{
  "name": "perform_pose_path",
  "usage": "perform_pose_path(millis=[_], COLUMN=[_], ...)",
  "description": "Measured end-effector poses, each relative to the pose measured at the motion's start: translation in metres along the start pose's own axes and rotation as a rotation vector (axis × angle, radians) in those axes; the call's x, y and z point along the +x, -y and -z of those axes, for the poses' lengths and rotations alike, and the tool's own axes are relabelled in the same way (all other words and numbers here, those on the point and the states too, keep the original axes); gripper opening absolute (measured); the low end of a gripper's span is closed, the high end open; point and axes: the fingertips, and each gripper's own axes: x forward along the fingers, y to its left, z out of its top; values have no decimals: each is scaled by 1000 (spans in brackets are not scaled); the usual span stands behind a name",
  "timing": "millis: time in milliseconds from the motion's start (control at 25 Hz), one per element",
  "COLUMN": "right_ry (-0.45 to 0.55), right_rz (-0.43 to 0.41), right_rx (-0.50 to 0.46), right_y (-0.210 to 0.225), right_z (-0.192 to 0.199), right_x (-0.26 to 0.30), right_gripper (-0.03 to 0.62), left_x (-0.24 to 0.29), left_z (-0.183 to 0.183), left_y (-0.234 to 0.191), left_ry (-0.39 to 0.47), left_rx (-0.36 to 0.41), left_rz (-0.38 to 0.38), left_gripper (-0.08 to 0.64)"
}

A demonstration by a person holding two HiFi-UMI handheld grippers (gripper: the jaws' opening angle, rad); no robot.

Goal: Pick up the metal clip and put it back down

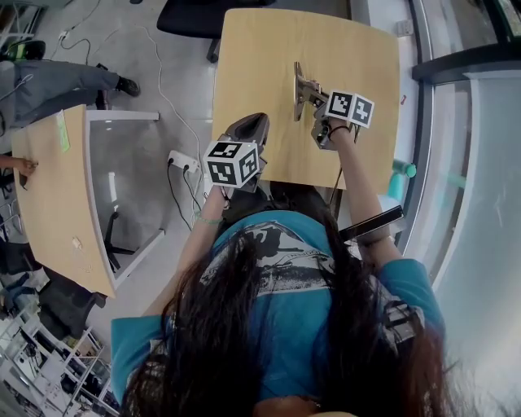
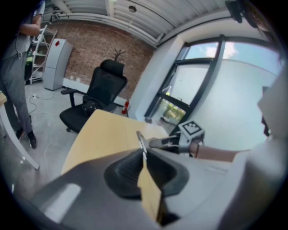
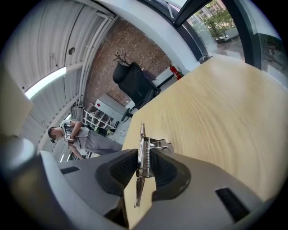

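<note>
The metal clip is a long silver plate with a spring, standing on edge over the middle of the light wooden table. My right gripper reaches it from the near right. In the right gripper view the clip sits upright between the black pads, which touch it on both sides. Whether it rests on the table I cannot tell. My left gripper hovers at the table's near left edge, shut and holding nothing. In the left gripper view its jaws meet, with the clip beyond them.
A second wooden table stands to the left, with a power strip and cables on the floor between. A black office chair is beyond the far edge. A window wall runs along the right. A person stands further off.
</note>
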Motion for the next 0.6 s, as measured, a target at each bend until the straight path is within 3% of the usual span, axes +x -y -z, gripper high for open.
perform_pose_path(millis=[320, 600], right_ry=[128, 236], right_rz=[-108, -152], right_rx=[10, 52], right_y=[-53, -84], right_z=[8, 24], right_x=[-58, -106], right_gripper=[100, 100], left_x=[-9, -23], left_z=[-2, -5], left_y=[14, 17], left_ry=[14, 34], left_rx=[17, 24], left_rz=[43, 62], left_gripper=[8, 8])
